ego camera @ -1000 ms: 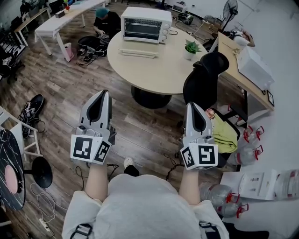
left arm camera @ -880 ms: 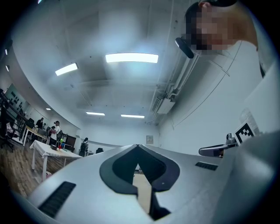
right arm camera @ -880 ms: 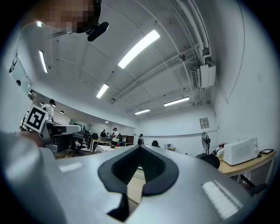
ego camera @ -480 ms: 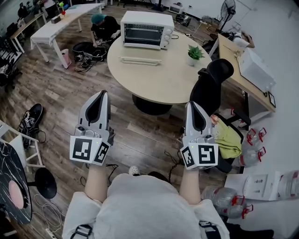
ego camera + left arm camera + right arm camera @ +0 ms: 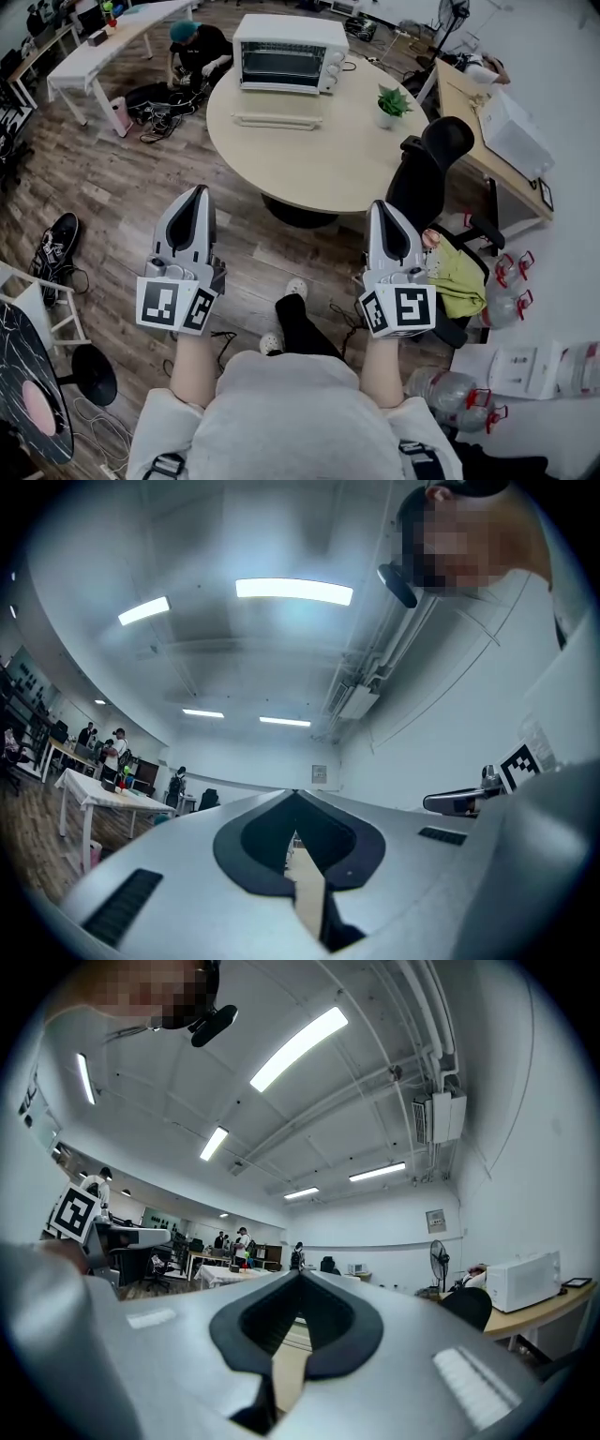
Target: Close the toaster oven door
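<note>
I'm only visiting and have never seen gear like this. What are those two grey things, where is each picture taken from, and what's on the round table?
No robot here: a person holds a two-jaw gripper in each hand, the left gripper and the right gripper. The downward picture comes from a camera on the person's head; the other two come from cameras riding on each gripper, looking along its jaws. Both pairs of jaws are shut and hold nothing. On the round table ahead stand a white toaster oven, its door folded down open, and a small potted plant.
</note>
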`<state>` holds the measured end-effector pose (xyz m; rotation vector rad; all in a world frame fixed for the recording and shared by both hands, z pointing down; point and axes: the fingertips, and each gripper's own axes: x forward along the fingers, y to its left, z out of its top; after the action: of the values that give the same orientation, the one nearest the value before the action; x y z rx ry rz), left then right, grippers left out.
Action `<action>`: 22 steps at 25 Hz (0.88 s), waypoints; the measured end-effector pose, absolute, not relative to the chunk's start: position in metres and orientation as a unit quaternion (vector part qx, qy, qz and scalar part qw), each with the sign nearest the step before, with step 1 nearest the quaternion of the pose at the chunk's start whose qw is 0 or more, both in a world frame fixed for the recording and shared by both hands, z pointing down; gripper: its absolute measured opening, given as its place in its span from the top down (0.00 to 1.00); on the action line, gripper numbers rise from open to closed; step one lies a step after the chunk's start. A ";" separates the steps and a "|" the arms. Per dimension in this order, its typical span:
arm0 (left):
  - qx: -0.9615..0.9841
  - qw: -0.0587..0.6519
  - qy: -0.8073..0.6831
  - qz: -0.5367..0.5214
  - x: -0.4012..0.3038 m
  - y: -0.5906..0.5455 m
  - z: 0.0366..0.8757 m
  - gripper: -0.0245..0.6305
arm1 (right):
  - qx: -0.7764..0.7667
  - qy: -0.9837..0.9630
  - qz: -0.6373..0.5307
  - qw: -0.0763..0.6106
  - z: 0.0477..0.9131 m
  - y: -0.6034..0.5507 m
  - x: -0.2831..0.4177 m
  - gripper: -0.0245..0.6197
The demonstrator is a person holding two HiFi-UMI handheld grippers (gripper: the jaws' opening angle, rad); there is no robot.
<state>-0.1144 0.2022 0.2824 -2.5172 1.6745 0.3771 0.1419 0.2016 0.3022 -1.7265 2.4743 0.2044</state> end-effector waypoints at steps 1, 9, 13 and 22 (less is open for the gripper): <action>-0.824 0.047 0.550 0.124 -0.115 0.195 0.283 0.95 | -0.570 0.817 0.067 0.060 0.302 0.193 0.142 0.95; -0.817 0.056 0.560 0.128 -0.115 0.123 0.273 0.95 | -0.564 0.820 0.066 0.076 0.295 0.114 0.147 0.95; -0.815 0.066 0.561 0.131 -0.107 0.084 0.263 0.95 | -0.559 0.822 0.073 0.083 0.286 0.072 0.153 0.95; -0.804 0.075 0.572 0.142 -0.088 0.005 0.250 0.95 | -0.545 0.830 0.082 0.088 0.273 -0.014 0.171 0.95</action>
<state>-0.0880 0.0049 0.2500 -2.4125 1.7150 0.4261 0.1712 -0.0141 0.2731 -1.6211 2.4714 0.2435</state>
